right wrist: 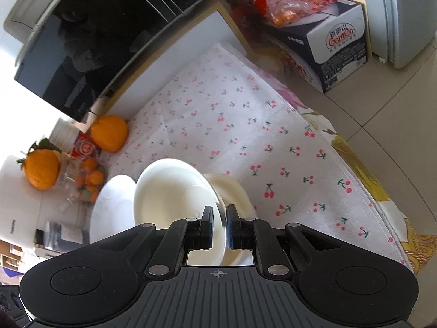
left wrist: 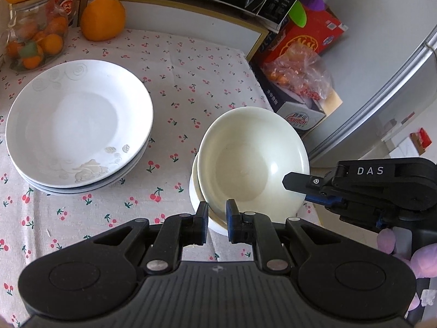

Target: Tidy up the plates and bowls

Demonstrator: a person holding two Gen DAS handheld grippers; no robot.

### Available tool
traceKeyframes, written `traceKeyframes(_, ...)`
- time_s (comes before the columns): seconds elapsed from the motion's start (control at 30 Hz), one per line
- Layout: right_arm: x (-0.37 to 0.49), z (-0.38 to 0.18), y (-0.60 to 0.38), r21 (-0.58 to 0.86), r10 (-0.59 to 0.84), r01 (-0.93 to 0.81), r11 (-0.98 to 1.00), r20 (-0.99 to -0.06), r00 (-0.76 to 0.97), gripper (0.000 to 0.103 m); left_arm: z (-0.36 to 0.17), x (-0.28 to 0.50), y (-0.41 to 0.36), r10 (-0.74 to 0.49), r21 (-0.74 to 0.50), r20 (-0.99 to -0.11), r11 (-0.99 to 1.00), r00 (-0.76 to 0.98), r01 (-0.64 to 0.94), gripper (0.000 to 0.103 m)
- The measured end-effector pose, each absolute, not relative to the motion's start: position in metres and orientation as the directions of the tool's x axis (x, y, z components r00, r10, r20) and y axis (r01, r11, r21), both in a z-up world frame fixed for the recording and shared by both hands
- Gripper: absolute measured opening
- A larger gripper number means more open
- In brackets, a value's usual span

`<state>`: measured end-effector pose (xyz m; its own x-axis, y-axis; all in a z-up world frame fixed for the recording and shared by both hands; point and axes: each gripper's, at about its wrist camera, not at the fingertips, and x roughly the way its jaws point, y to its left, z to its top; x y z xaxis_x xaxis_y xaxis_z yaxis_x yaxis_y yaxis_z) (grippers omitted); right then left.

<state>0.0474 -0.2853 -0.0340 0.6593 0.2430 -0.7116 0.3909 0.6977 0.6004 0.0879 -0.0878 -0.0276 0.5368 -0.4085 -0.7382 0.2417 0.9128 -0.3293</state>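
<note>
A cream bowl (left wrist: 252,164) is tilted over a stack of white bowls (left wrist: 195,194) on the cherry-print cloth. My left gripper (left wrist: 217,213) is shut on the tilted bowl's near rim. My right gripper (left wrist: 296,184) comes in from the right and is shut on the same bowl's right rim. In the right wrist view my right gripper (right wrist: 220,220) clamps the bowl (right wrist: 174,191) by its rim, with the lower bowls (right wrist: 232,191) to the right. A stack of white patterned plates (left wrist: 79,125) sits to the left; it also shows in the right wrist view (right wrist: 112,210).
A large orange fruit (left wrist: 102,17) and a glass jar of small oranges (left wrist: 35,35) stand at the back left. A black microwave (right wrist: 90,35) sits behind. Boxes with a plastic bag (left wrist: 300,73) lie off the table's right edge (left wrist: 256,73).
</note>
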Motion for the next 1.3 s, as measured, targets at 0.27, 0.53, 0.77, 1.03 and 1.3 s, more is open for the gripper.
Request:
traceKeyframes(0.27,0.054,-0.045,-0.285,0.566,0.237,0.408,0.717,-0.747,0.621,0.011,-0.027,0.085,-0.096,-0.372,-0.274,-0.742,0.928,0.558,0.254,0.016)
traceKeyframes(0.53,0.056,-0.043,-0.279,0.531,0.217,0.390,0.752,-0.758,0.615,0.011,-0.028,0.084,-0.096,-0.354,-0.249,-0.745,0.934,0.565,0.257,0.016)
traceKeyframes(0.77,0.058,-0.038,-0.271,0.477,0.182,0.362,0.801,-0.770,0.611,0.011,-0.028,0.084,-0.101,-0.332,-0.208,-0.747,0.940,0.577,0.272,0.017)
traceKeyframes(1.03,0.060,-0.032,-0.259,0.386,0.127,0.315,0.867,-0.783,0.608,0.013,-0.030,0.081,-0.106,-0.304,-0.153,-0.747,0.944,0.591,0.293,0.020)
traceKeyframes(1.3,0.060,-0.025,-0.248,0.269,0.038,0.287,0.919,-0.786,0.617,0.014,-0.031,0.076,-0.112,-0.272,-0.081,-0.736,0.944,0.620,0.319,0.024)
